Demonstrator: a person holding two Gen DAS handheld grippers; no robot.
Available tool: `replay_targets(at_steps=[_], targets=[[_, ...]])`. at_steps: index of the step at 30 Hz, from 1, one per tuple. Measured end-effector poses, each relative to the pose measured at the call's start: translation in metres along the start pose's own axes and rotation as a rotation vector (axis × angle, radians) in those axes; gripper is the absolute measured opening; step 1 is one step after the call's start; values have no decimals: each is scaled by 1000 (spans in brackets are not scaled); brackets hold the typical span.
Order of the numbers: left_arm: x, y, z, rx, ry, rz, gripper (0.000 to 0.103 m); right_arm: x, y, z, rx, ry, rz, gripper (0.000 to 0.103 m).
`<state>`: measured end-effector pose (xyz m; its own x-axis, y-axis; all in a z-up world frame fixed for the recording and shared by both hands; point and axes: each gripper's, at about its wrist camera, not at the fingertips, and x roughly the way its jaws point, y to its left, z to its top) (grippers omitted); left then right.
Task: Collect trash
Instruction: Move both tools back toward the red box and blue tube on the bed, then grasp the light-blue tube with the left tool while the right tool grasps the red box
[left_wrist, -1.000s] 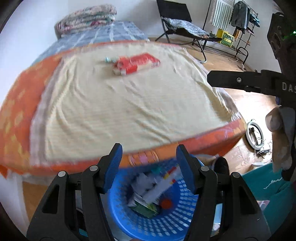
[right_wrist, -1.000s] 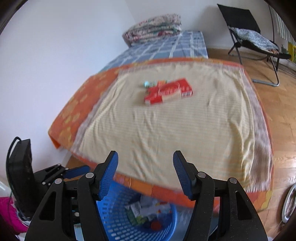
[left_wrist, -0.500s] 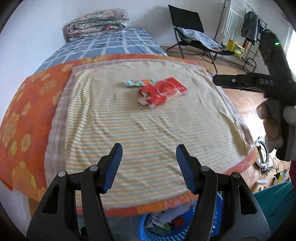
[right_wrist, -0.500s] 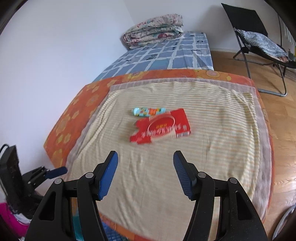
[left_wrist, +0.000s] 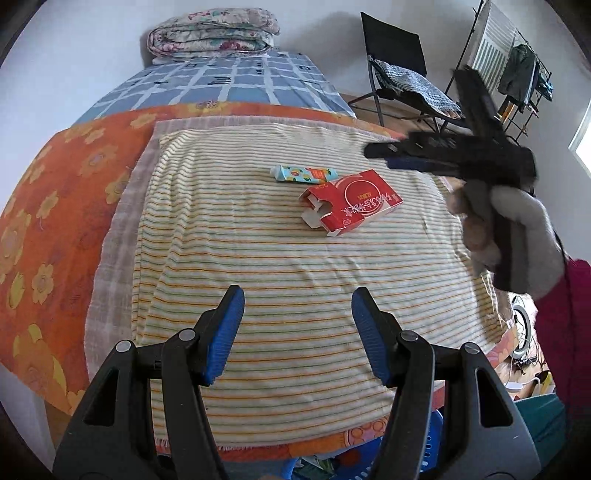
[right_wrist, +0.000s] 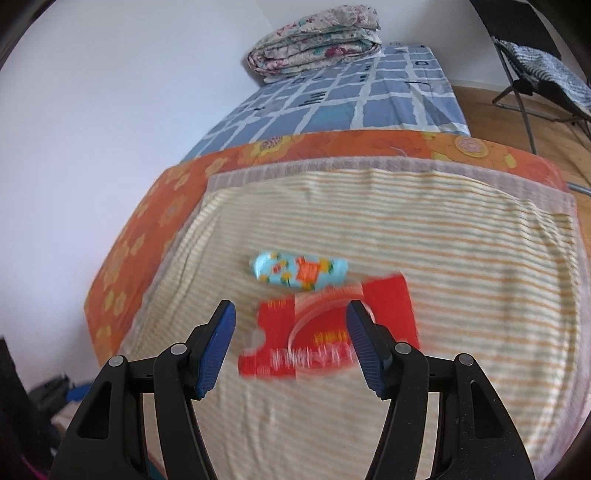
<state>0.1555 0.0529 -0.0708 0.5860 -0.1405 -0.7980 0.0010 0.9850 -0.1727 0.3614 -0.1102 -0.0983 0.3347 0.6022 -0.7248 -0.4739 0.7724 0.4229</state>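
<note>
Hovering spread and empty, the right gripper should straddle the red box squarely, clear of the tube beside it.

- Right gripper now advanced over the striped cloth, red box looming large and blurred between its open jaws, blue tube just beyond at 12 o'clock.
- Left gripper carried forward too; blue basket slipped to the 6 o'clock edge.
</note>
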Motion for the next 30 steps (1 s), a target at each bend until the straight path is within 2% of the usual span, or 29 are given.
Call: replay_targets(at_steps=[4,11,15,21,25,28,30], targets=[[6,-3,2,11,4,-5,62,31,-8,7,3,24,-1,61],[8,-5,3,20,0,-2,62,60,-23,19,58,50,31,61],[10,-3,2,24,10,4,62,72,-24,20,30,92,-2,62],[11,10,7,4,3,17,62,55,-22,0,-117,211,-35,61],[10,19,14,-22,-14,15,62,41,-38,-26,-82,304,24,62],[9,21,20,-19,-28,20,62,29,-36,-42,-107,336,90,62],[13,21,26,-16,-35,27,62,18,-22,-52,-186,344,58,62]])
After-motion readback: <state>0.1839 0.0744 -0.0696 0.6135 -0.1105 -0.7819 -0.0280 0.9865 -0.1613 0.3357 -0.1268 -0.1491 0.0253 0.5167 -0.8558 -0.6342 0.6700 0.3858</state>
